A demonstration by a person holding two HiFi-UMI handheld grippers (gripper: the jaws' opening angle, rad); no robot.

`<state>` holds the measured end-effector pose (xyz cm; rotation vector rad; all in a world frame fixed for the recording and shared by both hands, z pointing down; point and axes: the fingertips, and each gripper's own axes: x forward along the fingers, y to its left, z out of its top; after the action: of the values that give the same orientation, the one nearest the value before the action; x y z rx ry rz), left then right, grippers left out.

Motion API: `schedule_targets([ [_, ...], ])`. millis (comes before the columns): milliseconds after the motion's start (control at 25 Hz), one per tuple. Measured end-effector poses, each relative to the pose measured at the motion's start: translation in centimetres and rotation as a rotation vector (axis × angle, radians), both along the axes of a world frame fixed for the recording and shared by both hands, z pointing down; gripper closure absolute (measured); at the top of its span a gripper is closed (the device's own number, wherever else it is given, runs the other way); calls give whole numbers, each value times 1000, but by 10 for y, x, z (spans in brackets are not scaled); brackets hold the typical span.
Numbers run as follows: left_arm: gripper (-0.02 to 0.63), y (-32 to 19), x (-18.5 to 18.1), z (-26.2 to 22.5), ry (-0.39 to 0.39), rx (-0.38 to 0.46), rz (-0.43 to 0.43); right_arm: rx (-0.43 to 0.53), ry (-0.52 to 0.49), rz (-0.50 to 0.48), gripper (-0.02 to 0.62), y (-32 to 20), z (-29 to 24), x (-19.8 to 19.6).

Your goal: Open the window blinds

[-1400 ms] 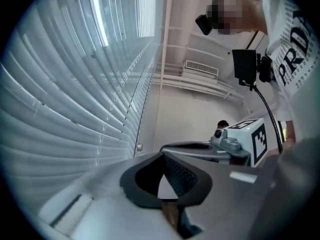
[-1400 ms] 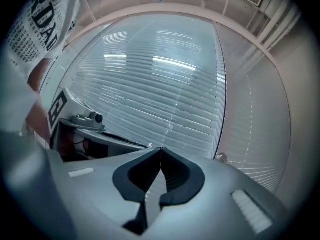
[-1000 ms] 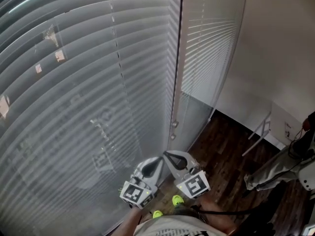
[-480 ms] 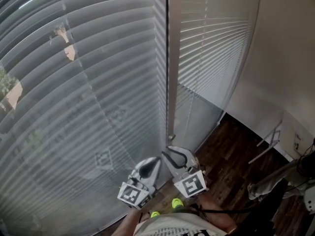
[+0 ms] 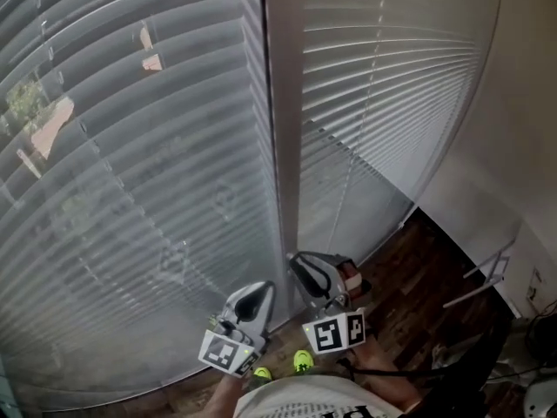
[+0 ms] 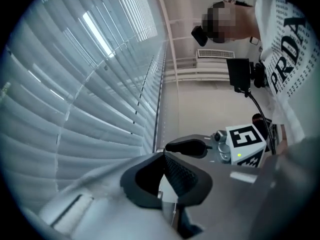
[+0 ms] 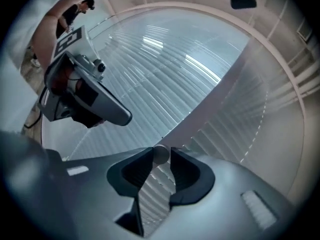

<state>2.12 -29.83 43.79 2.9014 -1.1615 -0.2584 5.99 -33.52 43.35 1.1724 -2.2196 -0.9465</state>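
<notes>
Pale slatted blinds (image 5: 130, 146) cover the big left window, and trees and buildings show between the slats. A second set of blinds (image 5: 392, 77) hangs right of the upright window post (image 5: 280, 103). My right gripper (image 5: 294, 258) points at the foot of that post. In the right gripper view its jaws (image 7: 161, 156) are opening, with the small round end of the tilt wand (image 7: 161, 153) between the tips. My left gripper (image 5: 259, 287) sits just left of it, close to the slats. Its tips (image 6: 162, 156) meet with nothing between them.
Dark wood floor (image 5: 418, 268) runs along the window's foot. A white wall (image 5: 522, 103) closes the right side, with a thin white metal frame (image 5: 487, 273) leaning near it. The person's yellow-green shoes (image 5: 300, 360) stand below the grippers.
The left blinds' slats have tilted, and more of the trees and buildings outside shows through them. Both grippers sit lower in the view.
</notes>
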Motion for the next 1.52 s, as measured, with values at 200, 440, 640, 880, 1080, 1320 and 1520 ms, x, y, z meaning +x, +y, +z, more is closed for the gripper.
schedule_targets([
  [200,612,-4,1,8,-2,2,-55,50,90,-69,474,4,4,-5],
  [440,612,-4,8,15,3,-8,-60,67,155,-65,461,-2,13,-3],
  [640,612,-6,7,12,18,7,-75,159,289,-89,473,-1,16,-7],
  [880,612,-8,4,14,24,-8,-85,210,352,-117,472,-7,14,-12],
  [1080,612,-9,5,16,12,-10,-88,207,297,-118,474,-5,13,-11],
  [1320,612,-10,5,17,15,-16,-85,166,212,-117,474,-6,12,-11],
  [1520,612,-10,6,16,14,-14,-77,104,99,-95,472,-7,9,-10],
])
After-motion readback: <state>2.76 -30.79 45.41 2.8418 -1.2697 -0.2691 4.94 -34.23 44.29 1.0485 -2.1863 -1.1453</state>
